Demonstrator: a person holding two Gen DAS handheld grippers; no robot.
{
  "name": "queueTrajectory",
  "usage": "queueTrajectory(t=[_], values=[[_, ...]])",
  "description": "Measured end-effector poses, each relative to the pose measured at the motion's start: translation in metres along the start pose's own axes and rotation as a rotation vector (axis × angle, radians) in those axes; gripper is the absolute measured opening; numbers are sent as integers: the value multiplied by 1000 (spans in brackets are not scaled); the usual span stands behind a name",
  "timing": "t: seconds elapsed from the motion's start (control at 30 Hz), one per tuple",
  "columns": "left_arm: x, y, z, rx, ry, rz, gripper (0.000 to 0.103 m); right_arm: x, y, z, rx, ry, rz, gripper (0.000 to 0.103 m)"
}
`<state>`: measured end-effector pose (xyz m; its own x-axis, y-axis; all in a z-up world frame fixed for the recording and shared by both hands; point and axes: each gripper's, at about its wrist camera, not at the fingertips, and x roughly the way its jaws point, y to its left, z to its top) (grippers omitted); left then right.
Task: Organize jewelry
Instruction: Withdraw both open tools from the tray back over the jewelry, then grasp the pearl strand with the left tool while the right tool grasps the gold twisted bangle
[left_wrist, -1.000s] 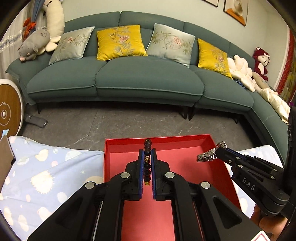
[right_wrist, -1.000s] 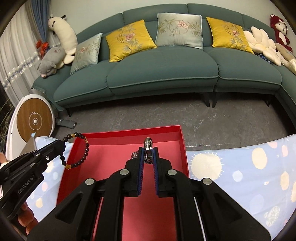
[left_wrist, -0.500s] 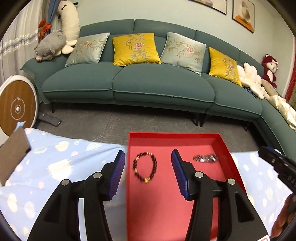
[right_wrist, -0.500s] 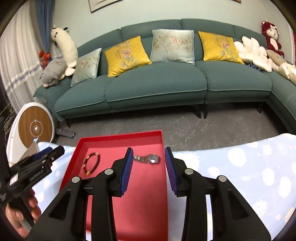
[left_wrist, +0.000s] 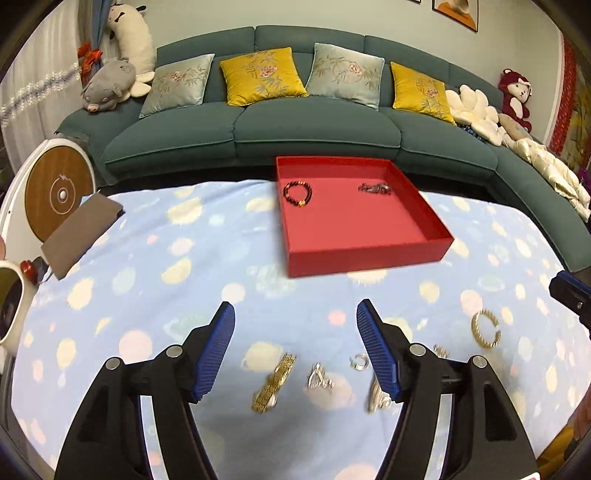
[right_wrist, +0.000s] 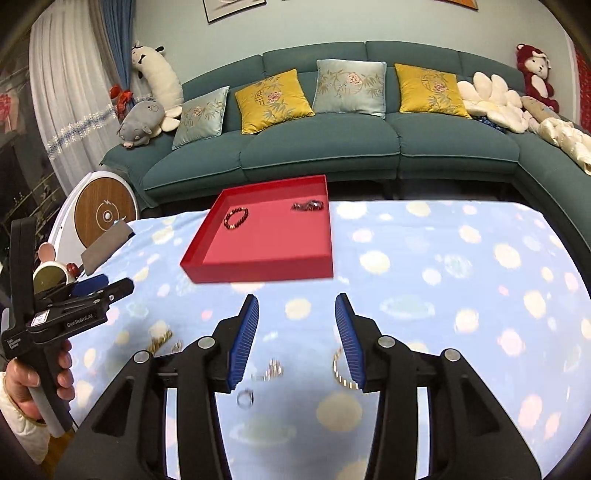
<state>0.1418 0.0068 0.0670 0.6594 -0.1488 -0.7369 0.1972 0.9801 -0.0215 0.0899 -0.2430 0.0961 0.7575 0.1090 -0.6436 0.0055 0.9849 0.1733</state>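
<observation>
Left gripper (left_wrist: 295, 334): jaws apart, having just been opening, nothing between the pads. Below and between them on the bench cloth (left_wrist: 147, 266) lie a gold watch band (left_wrist: 274, 384) and a silver ring piece (left_wrist: 318, 377); a small silver ring (left_wrist: 359, 362) sits just beside the right-hand jaw, and a gold cuff (left_wrist: 485, 328) lies well out to that side.

Right gripper (right_wrist: 297, 330): jaws apart, also just opened further, clamped on nothing. A small silver ring (right_wrist: 245, 398) lies on the cloth below the gap; a gold chain (right_wrist: 341, 373) shows partly behind the right-hand jaw. These pieces are blurred.

Red tray (left_wrist: 369, 254) rests on the cloth well ahead of both sets of jaws. Inside, toward its far end, a dark bead bracelet (left_wrist: 297, 193) lies at the left and a metal watch (left_wrist: 375, 188) at the right, apart from each other.

A hand (right_wrist: 22, 380) holding the left gripper shows at the left edge of the right wrist view.
</observation>
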Motion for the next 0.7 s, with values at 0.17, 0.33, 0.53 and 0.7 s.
queueTrajectory(t=[0.17, 0.33, 0.53, 0.7], values=[[-3, 10, -48, -66, 21, -6, 66, 8, -7, -42, 63, 62, 17, 49], [3, -7, -70, -4, 26, -56, 66, 21, -1, -60, 30, 113, -1, 49], [21, -44, -76, 59, 60, -118, 66, 25, -14, -64, 63, 104, -33, 49], [48, -68, -78, 92, 110, -110, 66, 29, -26, -64, 55, 106, -85, 49]])
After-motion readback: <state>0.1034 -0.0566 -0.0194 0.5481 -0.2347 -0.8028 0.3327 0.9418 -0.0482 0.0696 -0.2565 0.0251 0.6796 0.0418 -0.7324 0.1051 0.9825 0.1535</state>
